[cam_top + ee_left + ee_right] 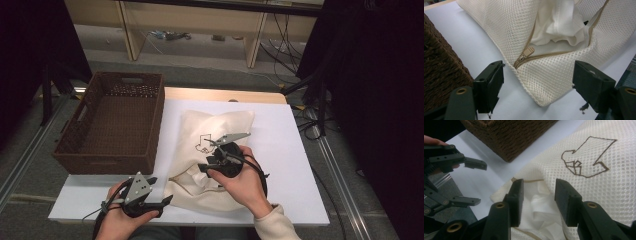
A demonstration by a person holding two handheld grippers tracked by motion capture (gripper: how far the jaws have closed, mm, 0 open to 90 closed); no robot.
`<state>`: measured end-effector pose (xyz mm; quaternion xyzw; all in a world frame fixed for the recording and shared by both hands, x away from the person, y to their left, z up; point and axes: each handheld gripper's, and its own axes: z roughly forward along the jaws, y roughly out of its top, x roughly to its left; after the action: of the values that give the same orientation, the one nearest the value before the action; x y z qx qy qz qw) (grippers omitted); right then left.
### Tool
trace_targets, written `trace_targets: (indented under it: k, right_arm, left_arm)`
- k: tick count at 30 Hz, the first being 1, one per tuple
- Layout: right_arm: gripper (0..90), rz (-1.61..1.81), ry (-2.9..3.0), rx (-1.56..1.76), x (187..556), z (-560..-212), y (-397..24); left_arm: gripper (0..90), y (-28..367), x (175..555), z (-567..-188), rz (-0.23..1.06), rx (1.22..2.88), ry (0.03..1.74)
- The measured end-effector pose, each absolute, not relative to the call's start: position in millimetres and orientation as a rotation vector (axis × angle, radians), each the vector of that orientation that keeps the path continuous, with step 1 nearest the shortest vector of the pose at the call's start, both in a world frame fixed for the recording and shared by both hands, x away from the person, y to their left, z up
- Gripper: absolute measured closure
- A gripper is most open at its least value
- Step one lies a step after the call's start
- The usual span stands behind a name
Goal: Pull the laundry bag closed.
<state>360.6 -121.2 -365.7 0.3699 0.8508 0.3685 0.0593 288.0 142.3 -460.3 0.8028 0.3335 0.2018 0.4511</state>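
At the left of the white counter (295, 150) stands a dark brown woven basket (112, 122) with cut-out handles, its near wall toward the person. Just in front of it, at the near edge, the left hand (117, 220) holds the left tool (160, 192), whose jaws stand wide apart and grasp nothing; in the left gripper view they frame the near corner of the mesh bag without touching it. The cream mesh bag (212, 145) lies flat in the middle of the counter, just beside the basket's right wall but apart from it, with a brown outline drawing (586, 157) stitched on its upper face. Its tan zipper (544, 55) is open along the near corner, the small tan pull tab (528, 51) resting near the closed end of the teeth, and folded white cloth (560, 26) shows inside the opening. To the right, the right hand (245, 182), in a cream sleeve, holds the right tool (205, 167) over the bag's near part. In the right gripper view its jaws are parted and hang above the open mouth of the bag, the white cloth visible between them, with nothing gripped; whether they touch the mesh I cannot tell. The left tool's open jaws appear farther off at that view's left edge.
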Motion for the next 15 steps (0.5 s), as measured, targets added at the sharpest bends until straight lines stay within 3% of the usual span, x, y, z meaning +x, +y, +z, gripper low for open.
trace_targets:
  k: [15]
  right_arm:
    - [63.3,1.099,2.585,1.115,359.0,-371.4,-116.7]
  left_arm:
    - [24.8,141.0,286.2,-464.6,0.436,1.999,0.871]
